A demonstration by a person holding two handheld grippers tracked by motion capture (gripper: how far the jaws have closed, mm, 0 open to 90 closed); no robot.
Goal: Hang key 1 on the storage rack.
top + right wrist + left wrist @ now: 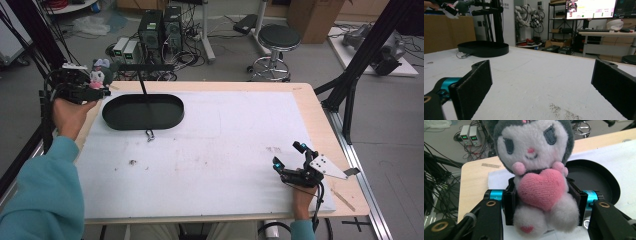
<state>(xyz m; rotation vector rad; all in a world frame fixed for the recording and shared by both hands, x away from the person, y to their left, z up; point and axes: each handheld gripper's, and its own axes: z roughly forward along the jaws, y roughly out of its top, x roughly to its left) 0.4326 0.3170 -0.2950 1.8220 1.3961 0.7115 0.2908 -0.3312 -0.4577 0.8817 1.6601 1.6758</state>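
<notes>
While gripped, plush toy (540,187) hangs beyond tray's (143,112) left rim.

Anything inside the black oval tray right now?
The black oval tray looks bare in the high view; the grey-and-white plush toy in the left hand-held gripper covers part in that gripper's view.

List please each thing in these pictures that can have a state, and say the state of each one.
Grey and white plush doll with pink heart: upright, clamped at the body, lifted off the table.
Left gripper: shut on the doll, held near the table's left edge.
Right gripper: open, nothing between its fingers, low over the white mat.
Black oval tray: lying flat on the mat, empty.
</notes>
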